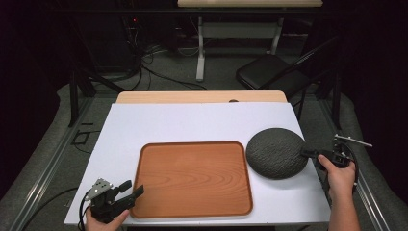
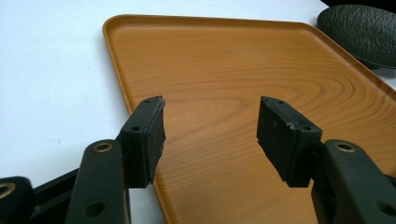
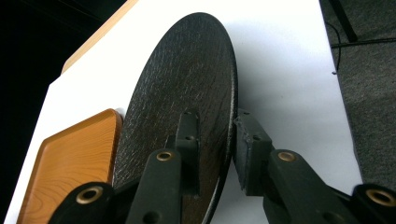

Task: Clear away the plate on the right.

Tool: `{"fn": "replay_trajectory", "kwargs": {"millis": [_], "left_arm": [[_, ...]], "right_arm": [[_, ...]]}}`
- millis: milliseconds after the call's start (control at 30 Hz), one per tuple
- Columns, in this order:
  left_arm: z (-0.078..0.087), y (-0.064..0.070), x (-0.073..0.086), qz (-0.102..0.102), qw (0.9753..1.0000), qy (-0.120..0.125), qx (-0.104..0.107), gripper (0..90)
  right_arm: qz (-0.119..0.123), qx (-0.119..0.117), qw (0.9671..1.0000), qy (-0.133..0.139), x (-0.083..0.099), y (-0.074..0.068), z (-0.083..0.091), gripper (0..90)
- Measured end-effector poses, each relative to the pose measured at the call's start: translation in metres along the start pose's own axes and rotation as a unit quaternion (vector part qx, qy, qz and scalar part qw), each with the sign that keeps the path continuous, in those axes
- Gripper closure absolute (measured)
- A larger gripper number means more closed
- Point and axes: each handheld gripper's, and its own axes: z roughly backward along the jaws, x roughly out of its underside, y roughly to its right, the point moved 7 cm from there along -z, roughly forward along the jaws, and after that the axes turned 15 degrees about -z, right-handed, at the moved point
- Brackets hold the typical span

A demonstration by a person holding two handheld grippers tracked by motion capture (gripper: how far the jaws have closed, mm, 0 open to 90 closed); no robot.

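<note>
A round dark textured plate (image 1: 275,153) rests on the white table just right of a wooden tray (image 1: 192,178). My right gripper (image 1: 310,154) reaches in from the table's right edge and is shut on the plate's right rim. In the right gripper view one jaw lies on the plate (image 3: 182,84) and the other under its rim, with the gripper (image 3: 217,140) pinching the edge. My left gripper (image 1: 132,190) is open at the tray's front left corner. Its jaws (image 2: 210,135) straddle the tray's left rim (image 2: 116,60) with nothing between them.
The white tabletop (image 1: 192,120) has bare room behind and left of the tray. The plate (image 2: 359,30) sits past the tray's far right corner. A black chair (image 1: 269,72) and cables lie on the floor beyond the table. The tray (image 3: 70,158) nearly touches the plate.
</note>
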Motion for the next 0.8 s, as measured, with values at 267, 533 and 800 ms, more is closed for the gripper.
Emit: {"fn": "replay_trajectory", "kwargs": {"millis": [267, 533, 800], "left_arm": [[-0.0005, -0.0001, 0.0004, -0.001, 1.0000, -0.001, -0.003, 42.1], [-0.0001, -0.0007, 0.0005, 0.001, 1.0000, -0.001, -0.004, 42.2], [0.0003, -0.0004, 0.0004, 0.000, 1.0000, -0.001, -0.002, 42.3]], "right_arm": [[-0.016, 0.002, 0.9998, -0.007, -0.0008, 0.0042, -0.0014, 80.8], [-0.040, -0.030, 0.9984, -0.024, -0.0025, 0.0026, 0.0017, 84.9], [-0.062, -0.038, 0.9963, -0.045, -0.0066, 0.0042, 0.0002, 86.1]]}}
